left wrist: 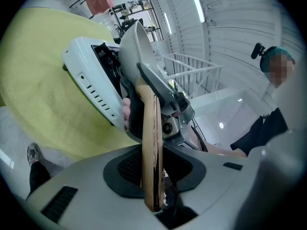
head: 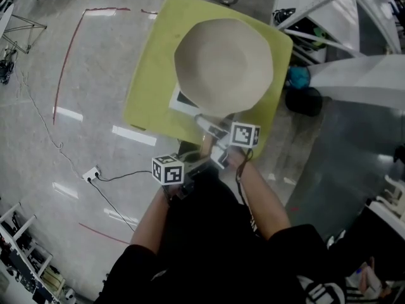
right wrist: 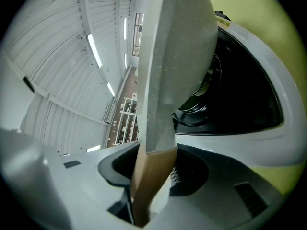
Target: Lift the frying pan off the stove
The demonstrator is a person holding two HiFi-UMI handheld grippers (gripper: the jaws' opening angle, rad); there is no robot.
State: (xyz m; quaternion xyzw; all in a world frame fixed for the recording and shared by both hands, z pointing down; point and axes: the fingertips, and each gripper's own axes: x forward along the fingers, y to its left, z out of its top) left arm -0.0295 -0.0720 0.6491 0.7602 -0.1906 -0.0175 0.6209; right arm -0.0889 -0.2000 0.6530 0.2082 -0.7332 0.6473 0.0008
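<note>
A cream frying pan (head: pixel 223 65) hangs over a white stove (head: pixel 183 100) on the yellow-green table (head: pixel 149 75). Its wooden handle (head: pixel 209 145) points toward me, and both grippers hold it. My left gripper (head: pixel 195 167) grips the near end, and the wood (left wrist: pixel 151 147) stands edge-on between its jaws (left wrist: pixel 152 176). My right gripper (head: pixel 214 132) sits closer to the pan, clamped where the wood (right wrist: pixel 151 176) meets the grey speckled neck. In the right gripper view a gap shows between the pan (right wrist: pixel 177 47) and the black burner (right wrist: pixel 230 90).
A power strip (head: pixel 92 175) with a black cable lies on the glossy floor at the left, next to red tape lines. A teal object (head: pixel 297 78) and a dark one (head: pixel 304 100) sit right of the table. A person (left wrist: pixel 268 114) stands beyond.
</note>
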